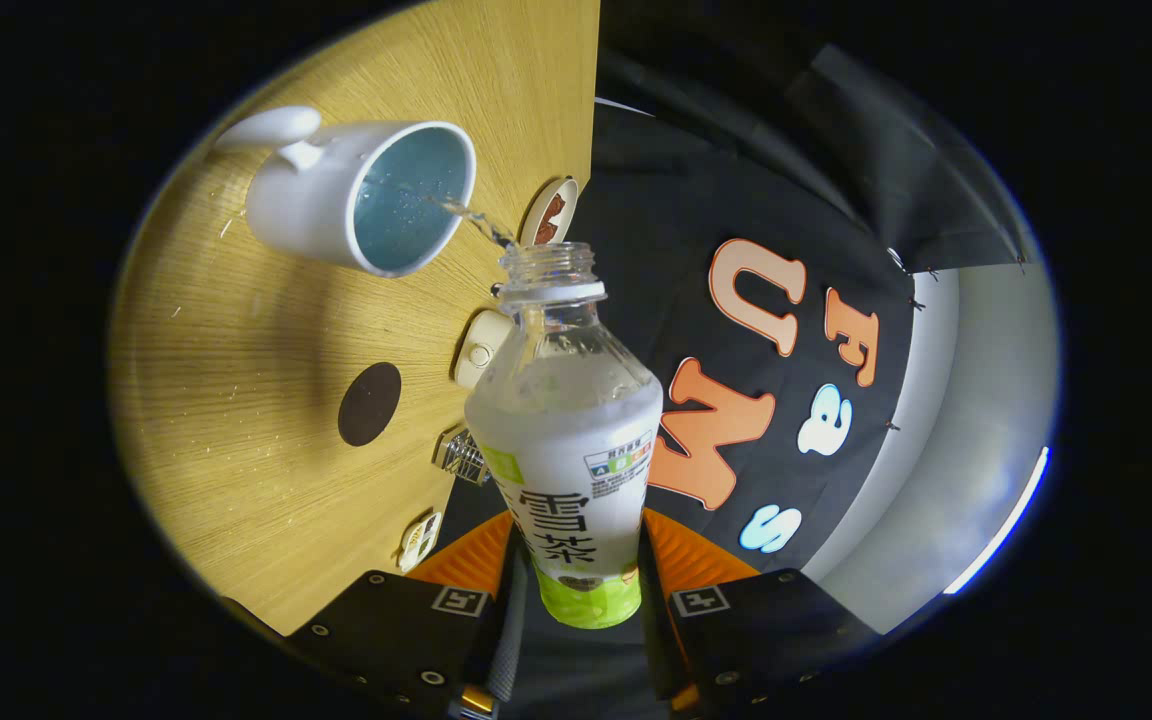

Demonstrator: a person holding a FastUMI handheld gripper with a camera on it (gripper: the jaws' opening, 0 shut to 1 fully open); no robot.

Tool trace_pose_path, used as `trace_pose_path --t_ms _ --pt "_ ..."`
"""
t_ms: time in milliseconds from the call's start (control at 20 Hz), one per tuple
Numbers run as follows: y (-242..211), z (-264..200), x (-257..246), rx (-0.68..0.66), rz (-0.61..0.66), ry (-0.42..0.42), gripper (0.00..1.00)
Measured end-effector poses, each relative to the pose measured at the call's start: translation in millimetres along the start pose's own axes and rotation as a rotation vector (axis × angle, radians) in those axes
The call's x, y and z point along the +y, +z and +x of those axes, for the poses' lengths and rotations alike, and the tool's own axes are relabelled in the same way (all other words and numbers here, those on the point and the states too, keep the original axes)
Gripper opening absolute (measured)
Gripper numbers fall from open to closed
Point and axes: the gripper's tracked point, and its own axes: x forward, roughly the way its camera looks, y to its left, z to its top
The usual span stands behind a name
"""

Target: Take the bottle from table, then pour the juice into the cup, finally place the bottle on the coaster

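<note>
The gripper (pixel 576 580) held the uncapped bottle (pixel 568 440) clamped between both fingers, tipped so a thin stream ran into the white cup (pixel 361 195) on the wooden table (pixel 236 420). A dark round coaster (pixel 370 403) lay near the cup, a small white object (pixel 481 348) beside the bottle's neck. Black cloth hung beyond the table's edge.
</note>
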Motion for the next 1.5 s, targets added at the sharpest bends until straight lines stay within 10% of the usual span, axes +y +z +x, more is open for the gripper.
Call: trace_pose_path --t_ms 1500 --pt "6 1 -25 -0.023 -0.147 -0.024 0.52"
